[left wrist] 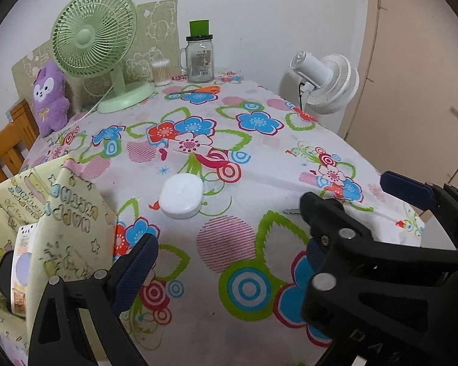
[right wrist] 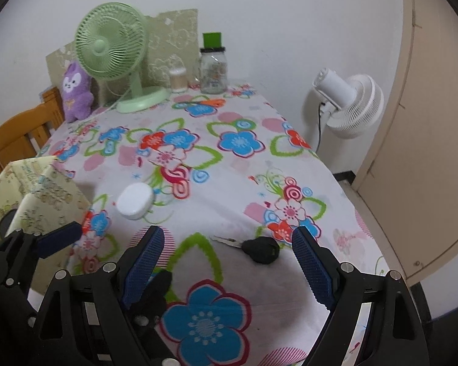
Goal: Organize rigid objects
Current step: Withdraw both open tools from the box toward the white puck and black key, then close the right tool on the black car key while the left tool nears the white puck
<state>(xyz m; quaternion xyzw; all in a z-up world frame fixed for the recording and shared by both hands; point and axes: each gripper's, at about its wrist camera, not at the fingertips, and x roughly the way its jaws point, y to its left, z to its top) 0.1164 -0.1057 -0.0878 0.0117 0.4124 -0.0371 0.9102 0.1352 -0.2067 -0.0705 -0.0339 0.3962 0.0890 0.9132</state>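
Little writing can be read: the black body of the right gripper (right wrist: 229,256) carries raised letters that look like "DA" in the left wrist view, and a roll of tape (left wrist: 20,277) tucked in the yellow box (left wrist: 64,213) has printed characters too small to make out. That box, patterned with pale cartoon figures, sits at the table's left edge with its flaps up; besides the tape, a dark round thing shows in it that I cannot identify. At the far end stand a glass mug jar (left wrist: 200,61) with a black lid, a green block on top and a label I cannot read, and beside it a clear tub of cotton swabs (left wrist: 161,72). The white case (left wrist: 181,195), a rounded rectangle with a matte lid, lies closed on the floral cloth (left wrist: 244,140) just right of the box. The key (right wrist: 253,247), with a black fob head and a silver blade pointing left, lies near the table's right front, between the right gripper's blue pads, which are spread wide and touch nothing. The left gripper (left wrist: 229,244) hovers with its jaws wide apart too, empty, the case ahead of it. Orange scissors (left wrist: 198,89) lie before the jar, near a green fan (left wrist: 97,42).
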